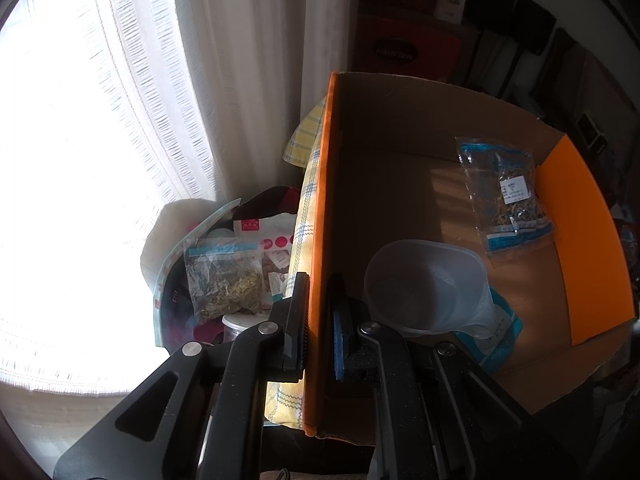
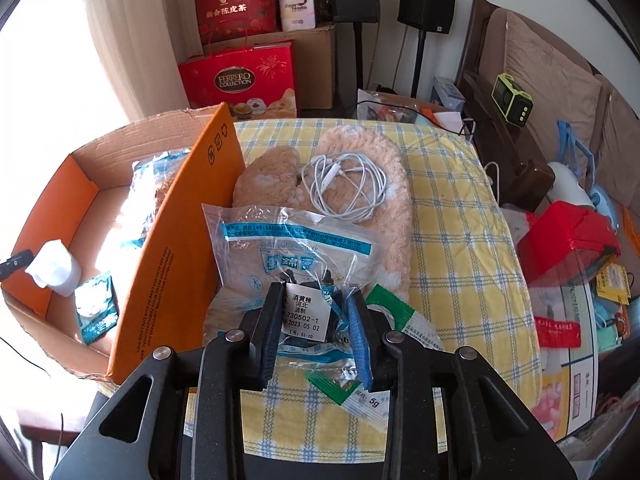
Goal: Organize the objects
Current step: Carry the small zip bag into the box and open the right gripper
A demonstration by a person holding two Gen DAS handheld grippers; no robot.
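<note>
Cardboard box sits at the left of the checked cloth, partly filled: a herb packet, a plastic cup and a blue-print pouch are inside. Left gripper is clamped on the box's orange wall, steadying it. Right gripper pinches a clear labelled bag. Still out: fuzzy slippers, earphones, green sachet.

Your left wrist camera looks steeply down, close along the cardboard box's orange wall; your right looks down across the checked cloth nearby. Both views share that box.
</note>
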